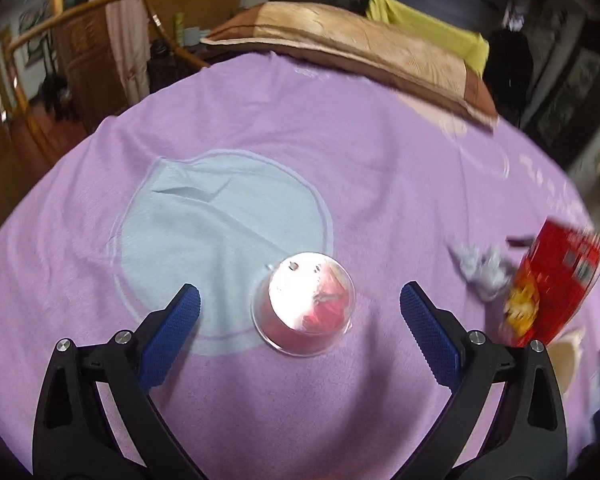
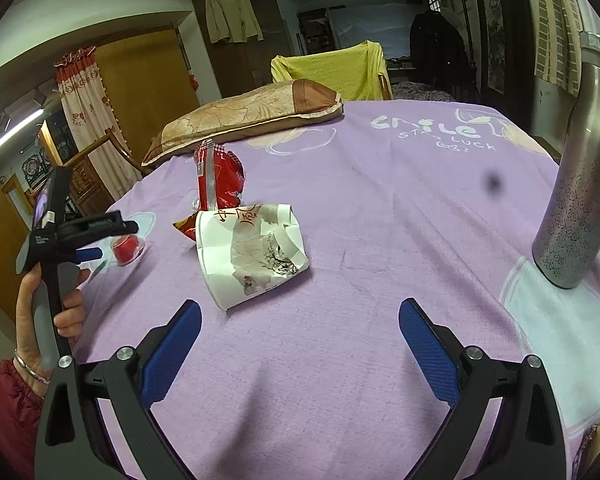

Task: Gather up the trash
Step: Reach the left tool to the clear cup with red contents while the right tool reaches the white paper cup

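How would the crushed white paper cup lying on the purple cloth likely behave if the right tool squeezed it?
The paper cup is already dented and torn, so probably collapses further. It looks light. Lying on its side, it may roll.

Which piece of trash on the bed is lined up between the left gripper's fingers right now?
The small clear plastic cup with red inside. It sits ahead of the open left gripper, while the red snack bag and crumpled tissue lie off right.

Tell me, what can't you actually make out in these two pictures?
- Red snack bag, left wrist view: motion blur smears its print.
- Crumpled tissue, left wrist view: blurred, shape unclear.
- Small clear cup, right wrist view: partly hidden behind the left hand-held gripper; its red contents cannot be identified.
- Metal flask, right wrist view: top cut off by the frame edge.
- Paper cup, right wrist view: inside hidden by torn paper.
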